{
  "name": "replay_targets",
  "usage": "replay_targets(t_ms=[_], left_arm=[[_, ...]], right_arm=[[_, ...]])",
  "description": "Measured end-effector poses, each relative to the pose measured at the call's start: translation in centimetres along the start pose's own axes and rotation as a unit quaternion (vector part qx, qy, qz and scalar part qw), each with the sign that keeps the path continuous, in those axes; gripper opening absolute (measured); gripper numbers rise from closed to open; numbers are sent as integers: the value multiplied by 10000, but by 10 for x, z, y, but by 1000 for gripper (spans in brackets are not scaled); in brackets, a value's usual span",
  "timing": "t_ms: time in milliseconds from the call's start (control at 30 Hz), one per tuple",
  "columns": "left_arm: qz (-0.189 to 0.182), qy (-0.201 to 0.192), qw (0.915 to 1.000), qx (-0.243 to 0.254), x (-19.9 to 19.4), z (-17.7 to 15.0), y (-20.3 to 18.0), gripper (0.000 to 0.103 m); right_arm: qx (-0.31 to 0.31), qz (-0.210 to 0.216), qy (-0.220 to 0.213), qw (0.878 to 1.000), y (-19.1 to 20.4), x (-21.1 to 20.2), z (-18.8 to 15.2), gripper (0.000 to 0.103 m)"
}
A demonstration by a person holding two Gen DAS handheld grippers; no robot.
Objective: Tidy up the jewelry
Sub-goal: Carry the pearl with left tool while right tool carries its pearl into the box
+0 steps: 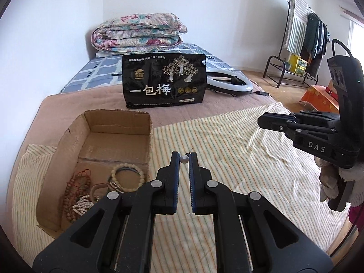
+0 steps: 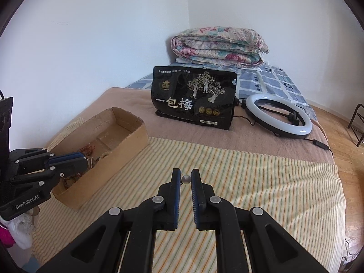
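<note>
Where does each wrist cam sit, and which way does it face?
Left wrist: on the left gripper, facing up the bed; its fingers pinch the left pearl; the right gripper shows at the right edge.
Right wrist: on the right gripper, facing up the bed; its fingers pinch the right pearl; the left gripper shows at left, by the cardboard box.
Shared: cardboard box, black bag, folded quilt, ring light.

Ahead of my grippers, the black bag (image 2: pixel 194 97) reads "一包梅". My right gripper (image 1: pixel 273 124) says "DAS", my left gripper (image 2: pixel 66 162) "GenRobot.AI".
</note>
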State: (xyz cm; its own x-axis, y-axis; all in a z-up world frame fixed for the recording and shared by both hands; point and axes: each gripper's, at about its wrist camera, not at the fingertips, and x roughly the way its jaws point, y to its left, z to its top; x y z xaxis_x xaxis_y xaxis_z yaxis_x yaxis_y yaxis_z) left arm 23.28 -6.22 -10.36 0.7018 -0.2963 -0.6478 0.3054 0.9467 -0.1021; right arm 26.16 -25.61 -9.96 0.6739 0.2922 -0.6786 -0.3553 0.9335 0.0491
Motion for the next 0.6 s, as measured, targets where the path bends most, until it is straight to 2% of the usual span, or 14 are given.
replay_targets(t_ms=[200,600], left_arm=[[258,-129,9995,-114,-10,7,34,7],[654,-63,9966,-496,5,19,106,7]], right_arm=[[-141,135,-97,9998,28,3,17,7],[-382,415,-127,9983,79,31,43,7]])
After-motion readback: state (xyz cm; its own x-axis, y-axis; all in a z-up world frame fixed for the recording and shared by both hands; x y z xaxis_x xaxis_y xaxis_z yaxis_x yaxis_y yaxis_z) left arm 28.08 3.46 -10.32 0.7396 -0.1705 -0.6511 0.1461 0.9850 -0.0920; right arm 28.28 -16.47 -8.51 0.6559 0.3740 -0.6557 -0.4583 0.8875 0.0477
